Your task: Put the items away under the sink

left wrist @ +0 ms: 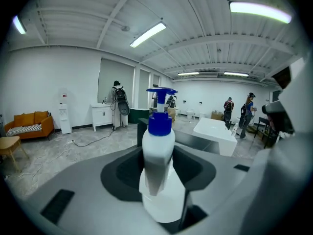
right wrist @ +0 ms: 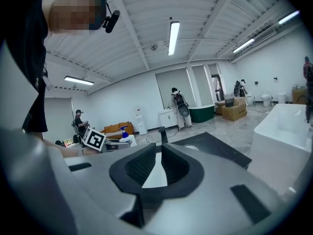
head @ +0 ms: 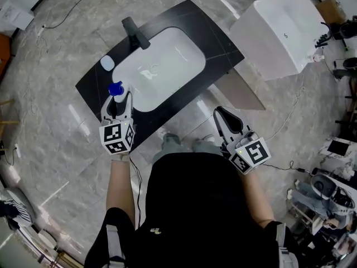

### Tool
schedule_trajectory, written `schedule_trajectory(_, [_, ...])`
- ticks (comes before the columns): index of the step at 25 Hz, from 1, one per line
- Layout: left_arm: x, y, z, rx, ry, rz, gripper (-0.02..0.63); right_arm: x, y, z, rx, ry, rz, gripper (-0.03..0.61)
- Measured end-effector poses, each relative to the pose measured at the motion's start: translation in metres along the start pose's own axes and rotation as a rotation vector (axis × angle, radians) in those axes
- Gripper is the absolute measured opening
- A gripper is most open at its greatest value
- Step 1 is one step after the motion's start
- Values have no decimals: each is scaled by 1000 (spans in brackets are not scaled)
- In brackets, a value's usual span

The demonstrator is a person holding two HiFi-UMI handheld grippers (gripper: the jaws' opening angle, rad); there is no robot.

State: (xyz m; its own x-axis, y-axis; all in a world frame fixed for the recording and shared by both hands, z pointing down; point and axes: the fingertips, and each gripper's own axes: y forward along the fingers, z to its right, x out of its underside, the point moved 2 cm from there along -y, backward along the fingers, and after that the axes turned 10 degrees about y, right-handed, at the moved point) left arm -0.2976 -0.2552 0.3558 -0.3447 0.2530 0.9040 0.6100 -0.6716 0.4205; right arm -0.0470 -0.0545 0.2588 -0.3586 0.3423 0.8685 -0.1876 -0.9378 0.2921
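Marble floor (head: 56,149); left gripper (left wrist: 159,180) clamps white pump bottle (left wrist: 159,146).

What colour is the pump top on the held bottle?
Blue pump top on a white bottle; clearest in the left gripper view.

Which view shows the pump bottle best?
Left gripper view: the pump bottle fills the centre, gripped between the fingers. Head view shows mainly its blue pump; right gripper view shows the bottle tiny, far left.

The person wore a black short-sleeved top; the left gripper (head: 117,101) and right gripper (head: 219,111) were grey, each bearing a white black-marked cube.
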Motion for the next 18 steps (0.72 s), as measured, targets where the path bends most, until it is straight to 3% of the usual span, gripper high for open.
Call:
schedule_trajectory(13, [-49,4,162,100,70,79,198,11,-135,87,82,40,115,52])
schedule_trajectory(18, [-69,6,243,155,102,96,198,17,-193,128,104,60,148,52])
